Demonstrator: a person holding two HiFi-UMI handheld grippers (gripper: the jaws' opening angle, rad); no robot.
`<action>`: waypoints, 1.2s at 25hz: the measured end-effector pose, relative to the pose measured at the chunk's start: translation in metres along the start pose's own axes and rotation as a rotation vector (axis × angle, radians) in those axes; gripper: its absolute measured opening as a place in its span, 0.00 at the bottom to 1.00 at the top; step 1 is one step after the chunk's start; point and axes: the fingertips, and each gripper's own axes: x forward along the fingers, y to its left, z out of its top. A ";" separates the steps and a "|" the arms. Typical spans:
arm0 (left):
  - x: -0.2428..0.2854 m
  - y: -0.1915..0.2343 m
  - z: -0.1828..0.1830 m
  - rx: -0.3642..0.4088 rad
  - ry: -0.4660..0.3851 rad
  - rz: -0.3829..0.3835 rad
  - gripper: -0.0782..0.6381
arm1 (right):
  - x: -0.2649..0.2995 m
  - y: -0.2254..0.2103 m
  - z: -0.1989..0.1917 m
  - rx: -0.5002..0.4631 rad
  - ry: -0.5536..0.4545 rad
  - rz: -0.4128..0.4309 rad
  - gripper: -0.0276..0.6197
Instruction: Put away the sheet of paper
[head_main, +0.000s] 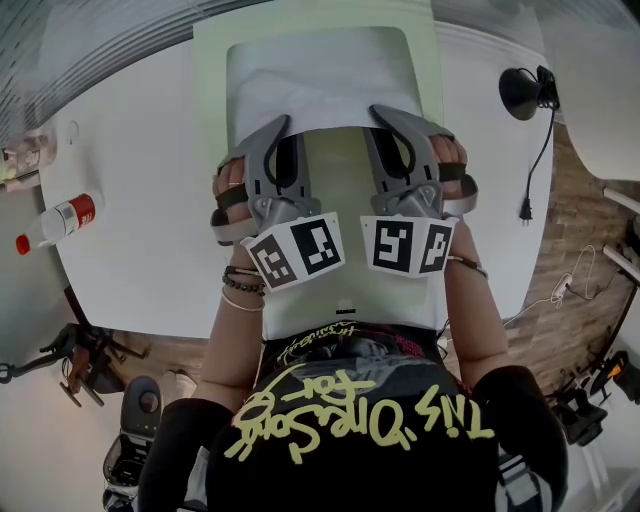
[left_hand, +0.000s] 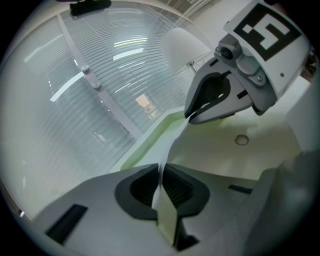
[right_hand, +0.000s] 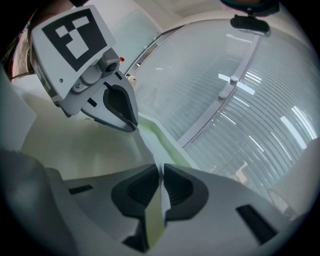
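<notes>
White bench (head_main: 130, 220) carrying green folder (head_main: 212, 90); I'm holding the sheet of paper (head_main: 320, 80) over the folder, left hand-held gripper (left_hand: 161, 172) and right hand-held gripper (right_hand: 161, 172) both clamped on it. Next, probably: sliding it in squarely.

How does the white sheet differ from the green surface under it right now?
The white sheet is narrower than the green surface, which shows past it on both sides. The white sheet's near edge is pinched by the left tongs and right tongs; the green surface lies flat on the table, ungripped. Both are rectangular and aligned.
</notes>
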 end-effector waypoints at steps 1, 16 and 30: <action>0.000 -0.001 0.000 0.003 0.003 -0.003 0.12 | 0.000 0.000 0.000 0.003 0.001 0.004 0.06; -0.002 -0.006 -0.008 0.022 0.053 -0.050 0.35 | 0.000 0.012 0.002 -0.007 0.018 0.058 0.28; -0.011 -0.009 -0.008 0.047 0.070 -0.073 0.44 | -0.009 0.019 0.003 -0.004 0.018 0.081 0.35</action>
